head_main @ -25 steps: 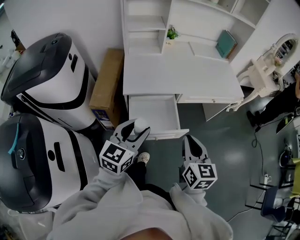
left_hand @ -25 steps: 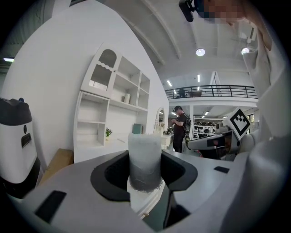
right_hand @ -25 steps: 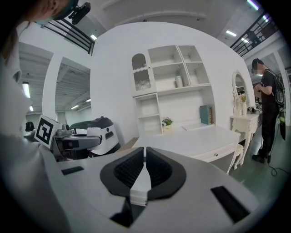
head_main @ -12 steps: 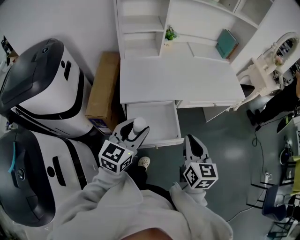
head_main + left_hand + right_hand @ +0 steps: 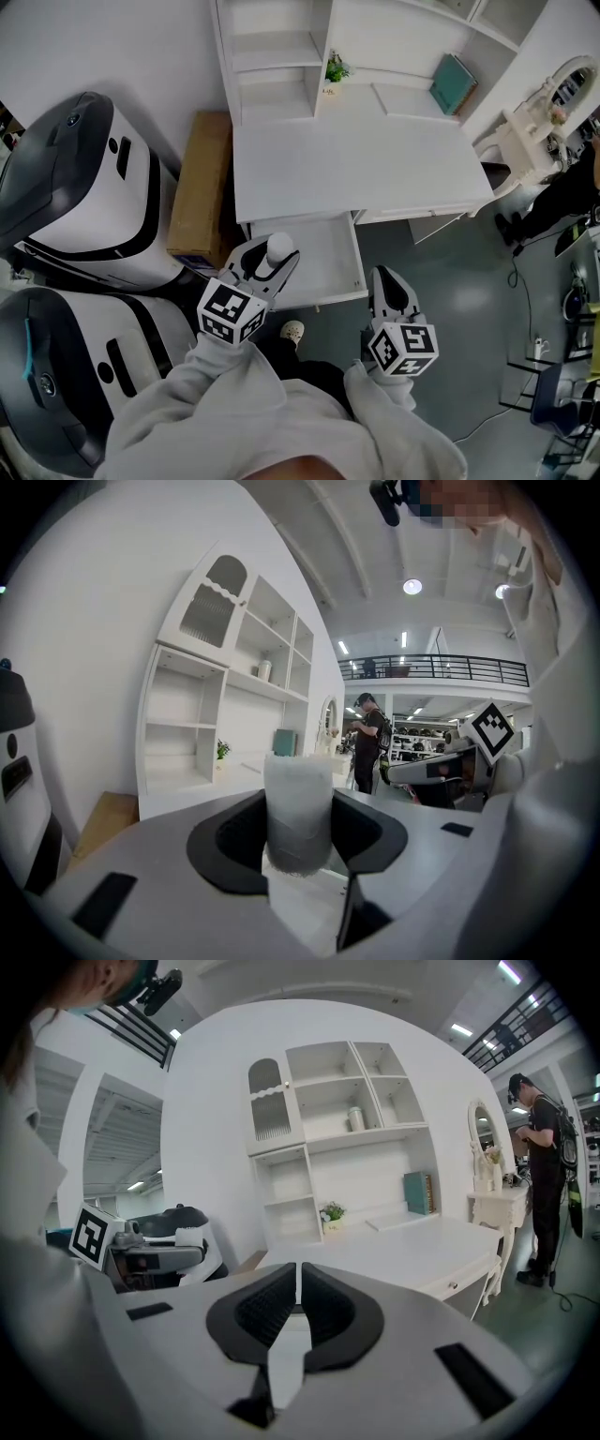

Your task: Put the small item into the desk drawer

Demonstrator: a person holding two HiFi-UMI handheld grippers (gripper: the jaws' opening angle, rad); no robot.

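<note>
Below the white desk (image 5: 356, 169), drawer (image 5: 328, 258) open over grey floor (image 5: 450, 309); cardboard box (image 5: 202, 187) beside desk. Left gripper (image 5: 270, 258) clamps small white item (image 5: 278, 247); right gripper (image 5: 386, 279) closed, empty.

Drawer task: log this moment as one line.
left gripper: shut on white item | right gripper: shut, empty | drawer: open

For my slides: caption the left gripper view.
The left gripper clamps a small white cylinder between its jaws, facing the white desk and shelf unit.
</note>
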